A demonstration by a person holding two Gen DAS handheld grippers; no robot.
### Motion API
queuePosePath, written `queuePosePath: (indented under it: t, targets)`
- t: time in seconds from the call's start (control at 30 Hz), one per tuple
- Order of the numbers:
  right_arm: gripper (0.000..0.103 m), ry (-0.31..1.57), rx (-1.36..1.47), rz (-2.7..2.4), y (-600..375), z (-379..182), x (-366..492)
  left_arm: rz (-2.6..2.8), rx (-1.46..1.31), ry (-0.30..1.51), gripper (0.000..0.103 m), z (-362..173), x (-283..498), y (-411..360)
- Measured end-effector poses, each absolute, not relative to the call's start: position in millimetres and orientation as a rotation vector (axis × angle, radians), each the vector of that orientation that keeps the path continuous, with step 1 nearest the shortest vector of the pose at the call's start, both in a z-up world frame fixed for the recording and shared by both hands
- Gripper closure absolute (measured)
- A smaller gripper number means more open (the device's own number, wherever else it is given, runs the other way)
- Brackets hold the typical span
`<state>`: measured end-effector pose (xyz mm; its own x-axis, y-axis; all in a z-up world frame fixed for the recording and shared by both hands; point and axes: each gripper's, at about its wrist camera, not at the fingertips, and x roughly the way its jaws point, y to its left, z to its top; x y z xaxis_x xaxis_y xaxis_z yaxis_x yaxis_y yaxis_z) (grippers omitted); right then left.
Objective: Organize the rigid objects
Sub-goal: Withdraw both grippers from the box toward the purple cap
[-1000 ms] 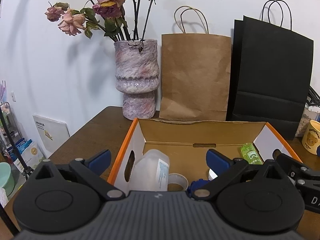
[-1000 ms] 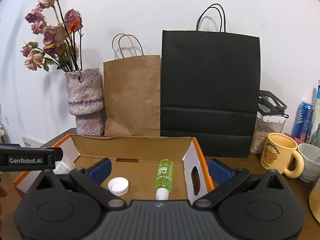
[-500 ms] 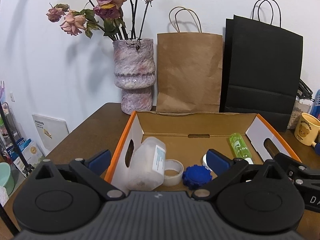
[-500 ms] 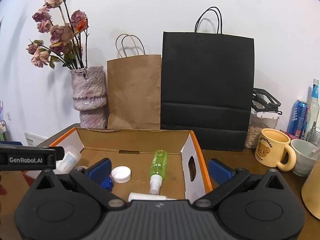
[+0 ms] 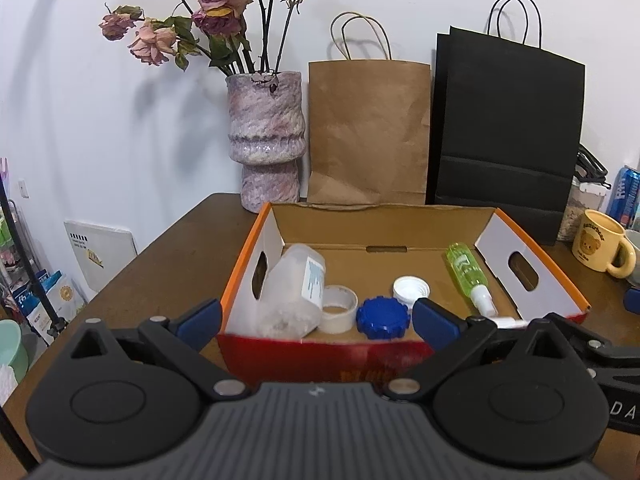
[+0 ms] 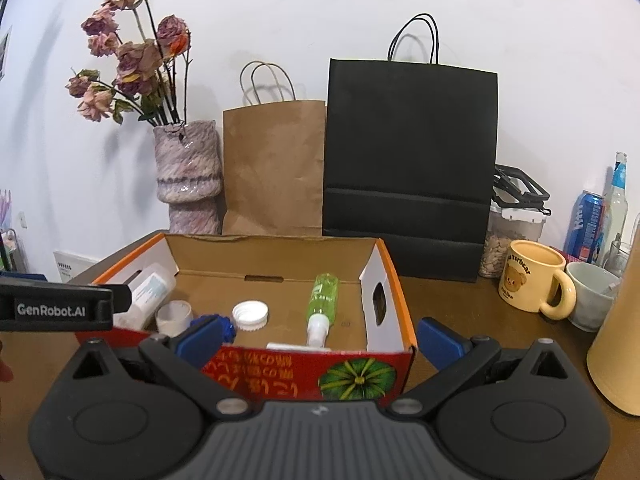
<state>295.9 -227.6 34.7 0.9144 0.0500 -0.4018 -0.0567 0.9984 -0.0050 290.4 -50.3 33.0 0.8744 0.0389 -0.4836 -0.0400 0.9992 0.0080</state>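
Both tools spread wide and empty, held short of the box of small hard things.

The left tool [image 5: 314, 316] and right tool [image 6: 318, 338] grip nothing; their blue pads sit just outside the near wall of the orange-edged cardboard box [image 5: 532, 240] on the brown wooden desk [image 5: 168, 248]. Inside it, at 9 o'clock, a frosted plastic jar [image 5: 294, 292] lies tipped over: light, stiff, probably slick, best pinched across its flat sides. Just beside it toward 3 o'clock sit a white tape roll [image 5: 339, 308], a ridged blue plastic lid [image 5: 383, 317] and a white screw cap [image 5: 411, 289], all light and rigid, easily taken across the rim. At 3 o'clock a green spray bottle [image 5: 466, 270] lies lengthwise; it would likely roll, so grip across its middle. Beyond the box at 12 o'clock stand a mottled pink vase [image 5: 266, 136], a brown paper bag [image 5: 368, 132] and a black paper bag [image 5: 508, 132].
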Motion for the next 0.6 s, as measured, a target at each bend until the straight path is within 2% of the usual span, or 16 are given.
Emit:
queuePosePath:
  t: [0.6]
  targets:
    - [0.0, 0.463, -0.046, 0.056, -227.3, 20.0, 242.4, 0.022, 0.011, 0.552, 0.0, 20.8, 238.1, -46.8]
